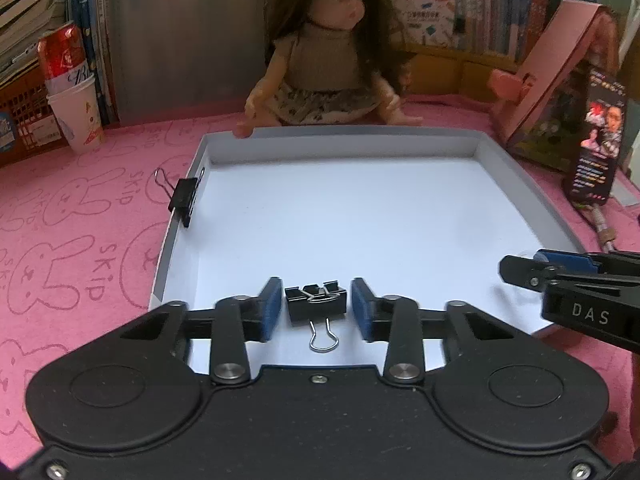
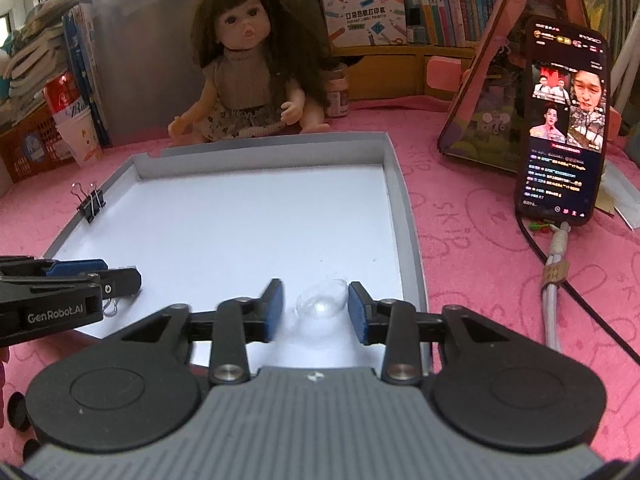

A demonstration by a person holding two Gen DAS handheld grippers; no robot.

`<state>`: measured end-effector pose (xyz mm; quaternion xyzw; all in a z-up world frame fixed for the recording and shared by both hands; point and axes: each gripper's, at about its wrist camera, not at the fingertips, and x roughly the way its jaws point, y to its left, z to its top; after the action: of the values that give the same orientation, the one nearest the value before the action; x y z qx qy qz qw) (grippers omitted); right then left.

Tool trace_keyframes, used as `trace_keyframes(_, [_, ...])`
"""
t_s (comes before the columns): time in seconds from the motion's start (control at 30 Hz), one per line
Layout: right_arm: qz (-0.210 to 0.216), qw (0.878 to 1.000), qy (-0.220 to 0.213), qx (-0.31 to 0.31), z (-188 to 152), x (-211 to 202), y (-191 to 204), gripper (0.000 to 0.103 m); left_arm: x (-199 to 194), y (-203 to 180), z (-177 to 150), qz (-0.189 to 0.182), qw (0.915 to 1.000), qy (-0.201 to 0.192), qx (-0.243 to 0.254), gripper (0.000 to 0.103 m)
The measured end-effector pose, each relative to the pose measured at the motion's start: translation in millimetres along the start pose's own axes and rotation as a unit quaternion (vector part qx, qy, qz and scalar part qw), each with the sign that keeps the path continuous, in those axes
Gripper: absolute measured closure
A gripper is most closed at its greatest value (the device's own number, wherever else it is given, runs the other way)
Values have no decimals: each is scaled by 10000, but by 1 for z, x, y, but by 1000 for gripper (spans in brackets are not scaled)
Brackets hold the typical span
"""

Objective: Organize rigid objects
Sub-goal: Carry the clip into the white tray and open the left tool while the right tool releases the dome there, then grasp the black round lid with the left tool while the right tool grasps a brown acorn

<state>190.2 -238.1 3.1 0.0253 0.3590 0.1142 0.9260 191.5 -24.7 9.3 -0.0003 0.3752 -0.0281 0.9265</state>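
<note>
My left fingers [image 1: 312, 307] stood spread around the binder clip [image 1: 316, 305] at six o'clock in the tray [image 1: 516, 172], stiff and best pinched across its black body, while my right fingers [image 2: 316, 307] flanked a slippery clear dome [image 2: 322, 303], untouched

You had a black binder clip [image 1: 316, 304] lying flat inside the shallow white tray [image 1: 520, 168], near its front edge, with its wire handles pointing back toward you. A second black binder clip [image 1: 183, 199] was clamped upright on the tray's left wall. A small clear plastic piece [image 2: 322, 303] rested near the tray's front right.
</note>
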Motion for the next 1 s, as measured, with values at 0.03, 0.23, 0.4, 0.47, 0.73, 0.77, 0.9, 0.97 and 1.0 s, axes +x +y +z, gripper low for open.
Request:
trace_keyframes(0.03, [24, 10000, -28, 15, 0, -2, -1, 44, -4, 0, 0, -6, 10000, -54, 13, 55])
trace_keyframes(0.23, [4, 9995, -302, -130, -6, -26, -2, 32, -32, 2, -6, -38, 9995, -283, 126, 40])
trace_keyframes(0.4, [60, 9984, -488, -289, -19, -51, -2, 26, -63, 7, -21, -205, 9988, -441, 87, 32])
trace_keyframes(0.47, [106, 9978, -545, -369, -27, -61, -1, 24, -76, 7, -29, -231, 9983, -522, 104, 30])
trace_keyframes(0.73, [337, 9961, -713, -389, -56, -93, 3, 19, -107, 5, -64, -387, 9978, -524, 136, 29])
trace_keyframes(0.77, [360, 9961, -721, -369, -60, -96, 3, 19, -110, 5, -68, -405, 9978, -506, 112, 29])
trace_keyframes(0.9, [372, 9961, -722, -338, -72, -105, 4, 19, -117, 7, -81, -446, 9980, -447, 46, 29])
trace_keyframes(0.97, [320, 9963, -718, -349, -78, -109, 4, 19, -120, 9, -86, -436, 9981, -431, 28, 29])
trace_keyframes(1.0, [294, 9964, -715, -344, -80, -110, 4, 19, -121, 10, -88, -422, 9982, -427, 29, 29])
